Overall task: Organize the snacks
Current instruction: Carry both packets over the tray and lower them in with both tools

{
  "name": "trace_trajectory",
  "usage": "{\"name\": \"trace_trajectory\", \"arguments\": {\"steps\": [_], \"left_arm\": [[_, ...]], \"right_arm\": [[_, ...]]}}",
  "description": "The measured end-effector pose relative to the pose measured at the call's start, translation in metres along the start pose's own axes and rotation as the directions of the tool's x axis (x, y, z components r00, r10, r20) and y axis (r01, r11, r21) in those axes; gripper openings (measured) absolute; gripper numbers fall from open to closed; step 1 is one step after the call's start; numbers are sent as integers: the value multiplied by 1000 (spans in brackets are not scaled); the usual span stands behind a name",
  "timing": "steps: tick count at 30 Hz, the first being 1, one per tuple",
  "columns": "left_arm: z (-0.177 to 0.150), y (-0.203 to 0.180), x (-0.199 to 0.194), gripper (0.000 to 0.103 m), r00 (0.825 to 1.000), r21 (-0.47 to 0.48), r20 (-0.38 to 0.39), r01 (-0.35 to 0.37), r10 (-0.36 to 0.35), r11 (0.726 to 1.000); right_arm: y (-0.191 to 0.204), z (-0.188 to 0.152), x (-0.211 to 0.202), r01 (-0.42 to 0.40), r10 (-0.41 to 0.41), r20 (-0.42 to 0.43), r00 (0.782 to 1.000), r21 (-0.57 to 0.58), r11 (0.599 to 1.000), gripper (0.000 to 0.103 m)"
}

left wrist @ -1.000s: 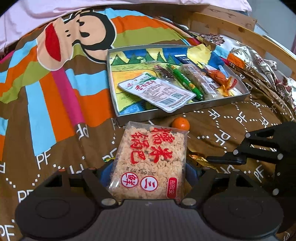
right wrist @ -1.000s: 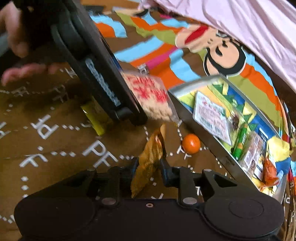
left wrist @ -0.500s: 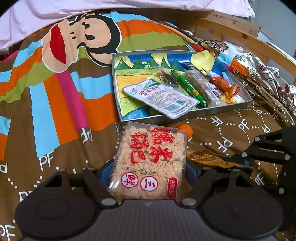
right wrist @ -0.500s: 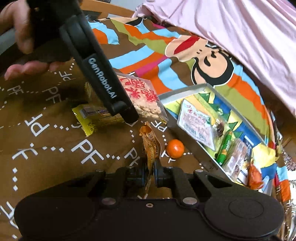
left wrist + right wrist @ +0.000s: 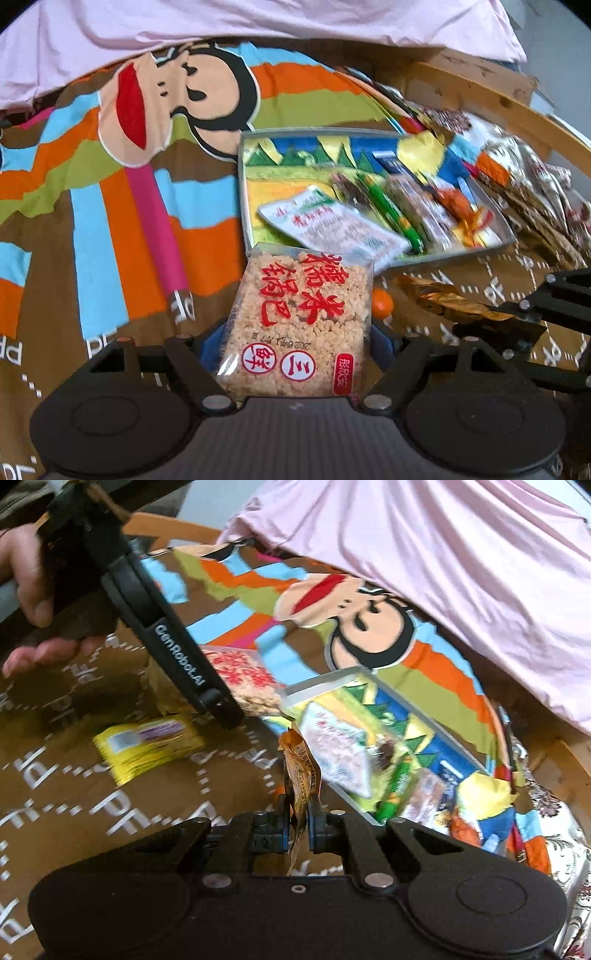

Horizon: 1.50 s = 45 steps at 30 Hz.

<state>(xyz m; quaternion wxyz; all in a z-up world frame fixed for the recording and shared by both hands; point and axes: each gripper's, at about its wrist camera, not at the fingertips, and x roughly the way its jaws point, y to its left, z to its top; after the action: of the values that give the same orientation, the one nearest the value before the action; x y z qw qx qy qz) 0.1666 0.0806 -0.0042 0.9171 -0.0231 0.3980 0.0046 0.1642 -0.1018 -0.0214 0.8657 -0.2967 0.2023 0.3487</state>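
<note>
The right hand-held gripper [image 5: 300,821] pinches a thin orange-brown snack wrapper [image 5: 300,771] above the bed, while the left hand-held gripper [image 5: 295,345] clasps a rice-cracker pack [image 5: 297,321], both apparently bound next for the nearby snack-filled tin tray [image 5: 508,242].

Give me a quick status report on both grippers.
Left gripper shut on rice cracker pack. Right gripper shut on orange wrapper. Tin tray ahead, unobstructed.
</note>
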Motion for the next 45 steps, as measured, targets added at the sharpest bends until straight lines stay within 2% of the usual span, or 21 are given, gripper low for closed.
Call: {"name": "trace_trajectory", "arguments": {"steps": [3, 8, 15, 22, 28, 30, 37, 40, 41, 43, 45], "left_arm": [[13, 2, 3, 81, 999, -20, 37, -15, 16, 1000], [37, 2, 13, 80, 995, -57, 80, -62, 66, 996], [60, 3, 38, 81, 992, -120, 117, -38, 52, 992], [71, 4, 75, 80, 991, -178, 108, -56, 76, 983], [76, -1, 102, 80, 991, -187, 108, -61, 82, 980], [75, -3, 111, 80, 991, -191, 103, -61, 82, 980], [68, -12, 135, 80, 994, -187, 72, -64, 79, 980], [69, -15, 140, 81, 994, -186, 70, -70, 85, 980], [69, -15, 142, 81, 994, -191, 69, -71, 85, 979], [70, -15, 144, 81, 994, -196, 67, -73, 87, 978], [70, -15, 145, 81, 994, -196, 63, -76, 89, 978]], "right_arm": [[-16, 9, 11, 34, -35, 11, 999, 36, 999, 9], [-45, 21, 34, 49, -48, -11, 999, 154, 987, 9], [-69, 30, 68, 42, -37, -24, 999, 271, 962, 10], [-81, 23, 102, 24, -6, -53, 999, 339, 940, 10], [-100, 16, 125, 3, 35, -78, 996, 435, 900, 11], [-103, 13, 129, 10, 28, -80, 996, 442, 897, 17], [-110, 4, 137, 13, 32, -89, 996, 455, 890, 19], [-111, 3, 136, 23, 15, -83, 996, 438, 899, 30], [-112, 3, 135, 31, 4, -79, 997, 436, 899, 38], [-116, 3, 133, 35, -5, -70, 998, 440, 897, 45], [-118, 1, 130, 61, -34, -69, 997, 436, 898, 58]]}}
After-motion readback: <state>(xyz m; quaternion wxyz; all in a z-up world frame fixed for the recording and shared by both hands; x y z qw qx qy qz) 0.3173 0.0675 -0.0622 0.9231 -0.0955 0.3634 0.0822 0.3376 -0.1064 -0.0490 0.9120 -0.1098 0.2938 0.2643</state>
